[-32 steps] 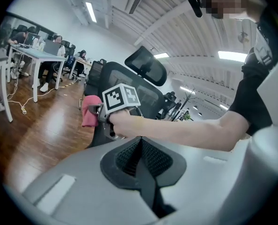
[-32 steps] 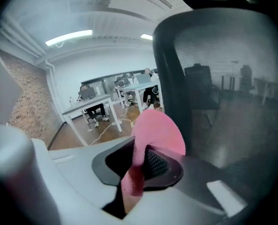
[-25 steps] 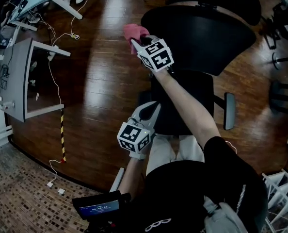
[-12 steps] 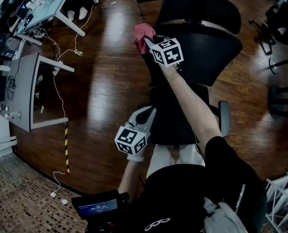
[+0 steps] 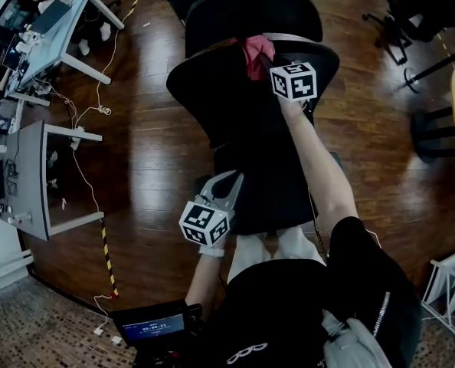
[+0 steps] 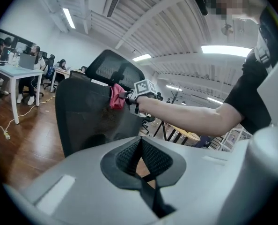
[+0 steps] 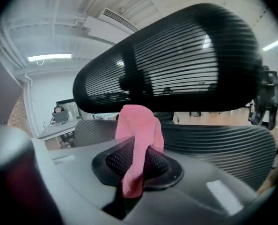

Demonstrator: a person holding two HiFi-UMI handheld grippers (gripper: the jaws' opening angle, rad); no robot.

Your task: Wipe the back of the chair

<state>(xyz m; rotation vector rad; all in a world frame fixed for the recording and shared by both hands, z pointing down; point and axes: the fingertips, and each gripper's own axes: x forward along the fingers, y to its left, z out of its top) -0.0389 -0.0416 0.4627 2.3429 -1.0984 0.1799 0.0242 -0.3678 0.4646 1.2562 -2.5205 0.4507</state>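
Right hand-held gripper is clamped on the pink cloth - jaws closed down to the fabric's thickness, with one end of it bunched above the pads and the other hanging below them. The arm is stretched forward over the seat, and the cloth is laid against the upper part of the chair back, just under the headrest. In the right gripper view the ribbed mesh of the backrest runs right behind the cloth, with the headrest filling the top of the frame. Left hand-held gripper has its jaws together with nothing between them. It's held low and apart from the chair back, near the front-left edge of the seat, pointing toward the chair. From its view the cloth sits on the near face of the back, up by the top edge. Chair stands on a dark wood floor - a bench with cables trailing off it is well off to the left.
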